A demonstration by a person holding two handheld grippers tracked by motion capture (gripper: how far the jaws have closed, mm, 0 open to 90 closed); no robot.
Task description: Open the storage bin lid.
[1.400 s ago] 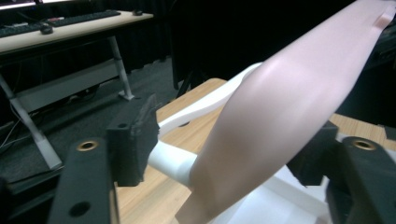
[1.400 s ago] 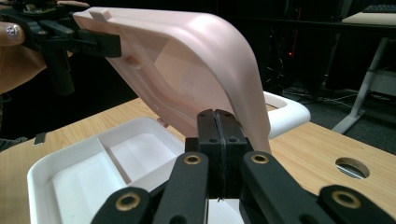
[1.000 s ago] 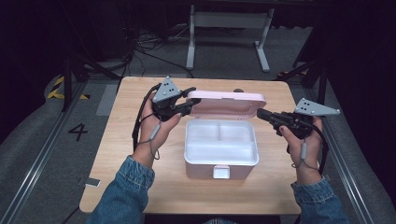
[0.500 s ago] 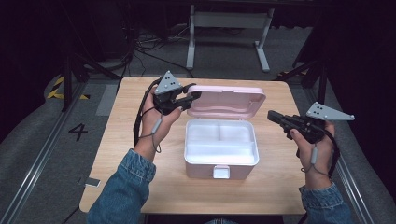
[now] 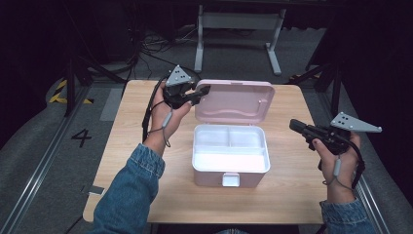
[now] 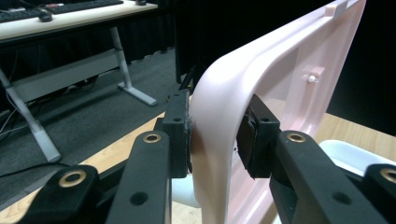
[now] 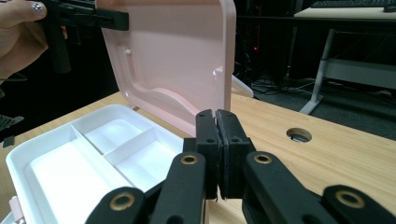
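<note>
A white box (image 5: 231, 170) with divided compartments stands open in the middle of the table, its pink lid (image 5: 236, 100) raised behind it. My left gripper (image 5: 204, 91) is at the lid's upper left corner. In the left gripper view the jaws (image 6: 215, 126) have just been closing and now pinch the lid's curved rim (image 6: 289, 70) between the pads. My right gripper (image 5: 293, 124) hovers to the right of the box, apart from it. Its jaws (image 7: 216, 116) are shut with nothing between them and point toward the lid (image 7: 173, 51) and the left gripper (image 7: 116, 18).
The wooden table (image 5: 126, 126) has bare room on both sides of the box and a round cable hole (image 7: 299, 135) at the far right. A metal desk frame (image 5: 238, 19) stands on the floor beyond the table.
The lid has swung further open under the left gripper. The right gripper has pulled away from the lid's right corner and moved right, toward the table's edge.
</note>
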